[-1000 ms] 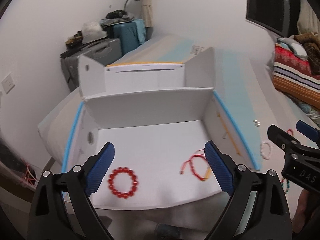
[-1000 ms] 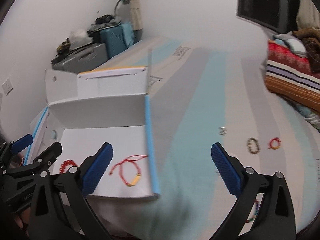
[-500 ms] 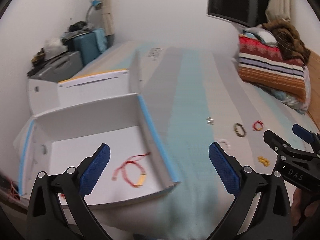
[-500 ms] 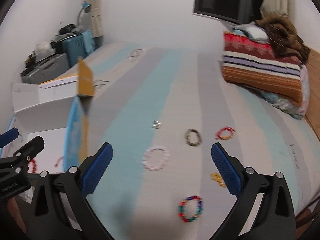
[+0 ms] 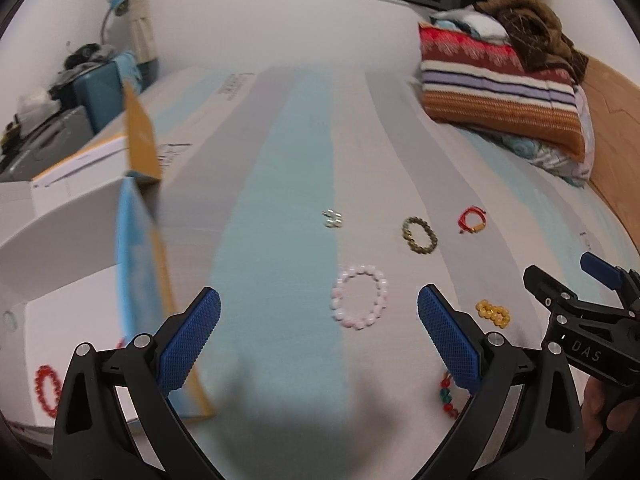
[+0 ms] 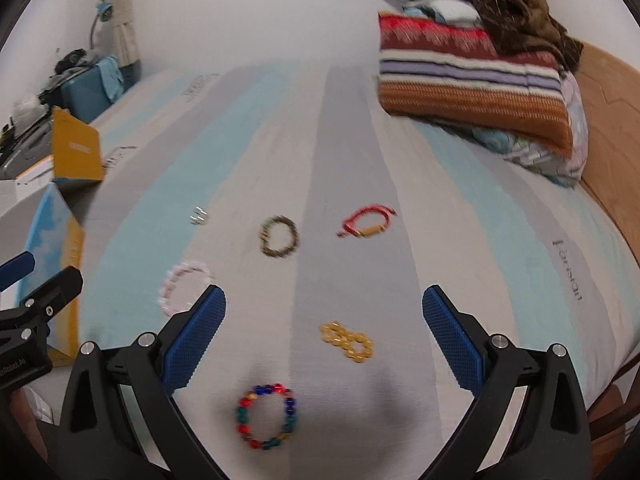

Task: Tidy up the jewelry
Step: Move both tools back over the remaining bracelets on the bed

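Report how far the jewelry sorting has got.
Done: a red bead bracelet lies in the white box. In hand: nothing; the left gripper and right gripper are both open. Left on the bed: pink bracelet, brown bracelet, red cord bracelet, yellow bracelet, multicolored bracelet, silver rings.

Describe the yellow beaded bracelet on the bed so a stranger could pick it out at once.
Start at the striped bedspread, where several bracelets lie loose. The yellow beaded bracelet lies near the front, just ahead of the open right gripper, beyond the multicolored bead bracelet. It alone is all yellow and folded into a flattened figure-eight, not an open ring.
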The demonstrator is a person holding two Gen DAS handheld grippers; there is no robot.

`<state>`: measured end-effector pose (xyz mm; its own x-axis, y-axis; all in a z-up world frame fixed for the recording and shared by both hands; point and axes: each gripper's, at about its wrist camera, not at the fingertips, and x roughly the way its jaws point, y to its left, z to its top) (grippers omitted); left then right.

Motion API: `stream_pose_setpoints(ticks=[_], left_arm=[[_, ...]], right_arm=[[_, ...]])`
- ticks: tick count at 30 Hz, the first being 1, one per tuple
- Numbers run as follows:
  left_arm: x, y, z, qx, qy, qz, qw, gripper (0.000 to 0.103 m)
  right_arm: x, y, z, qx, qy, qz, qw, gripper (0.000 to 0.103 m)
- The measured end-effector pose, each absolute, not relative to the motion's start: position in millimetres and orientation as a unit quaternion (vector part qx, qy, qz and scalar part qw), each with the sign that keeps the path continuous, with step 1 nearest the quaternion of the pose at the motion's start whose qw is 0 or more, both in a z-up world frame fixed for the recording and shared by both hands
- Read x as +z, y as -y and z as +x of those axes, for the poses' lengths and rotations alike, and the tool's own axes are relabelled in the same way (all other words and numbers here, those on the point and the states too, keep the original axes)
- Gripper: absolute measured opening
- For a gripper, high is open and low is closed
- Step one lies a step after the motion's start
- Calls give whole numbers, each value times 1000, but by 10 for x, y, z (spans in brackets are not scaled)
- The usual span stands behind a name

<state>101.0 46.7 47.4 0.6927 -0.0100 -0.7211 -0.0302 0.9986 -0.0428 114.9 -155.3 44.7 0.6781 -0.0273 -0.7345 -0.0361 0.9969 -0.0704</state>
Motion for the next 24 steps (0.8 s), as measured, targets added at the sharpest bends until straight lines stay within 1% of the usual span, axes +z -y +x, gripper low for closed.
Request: stream_pose_setpoints(ticks=[7, 11, 15, 23, 24], left_arm=[[86, -284, 1356, -11, -415, -22, 910, 97], [-142, -259, 1461, -21, -417, -25, 908, 97], [-384, -219, 1570, -27, -437, -18, 899, 97], [-650, -145, 1690, -30, -456, -9, 889, 97], [-668, -132, 1701, -30, -457, -5, 889, 97]], right_arm=[[-58, 1795, 1392, -10, -436, -33, 899, 95], [-314, 1830, 1465, -5, -449, -31, 893, 95], [-547, 1866, 1545, -3, -463, -33, 886, 95], [-713, 1918, 1620, 1, -483, -31, 875, 95], [-724, 1926, 1615, 2, -485, -30, 874, 93]])
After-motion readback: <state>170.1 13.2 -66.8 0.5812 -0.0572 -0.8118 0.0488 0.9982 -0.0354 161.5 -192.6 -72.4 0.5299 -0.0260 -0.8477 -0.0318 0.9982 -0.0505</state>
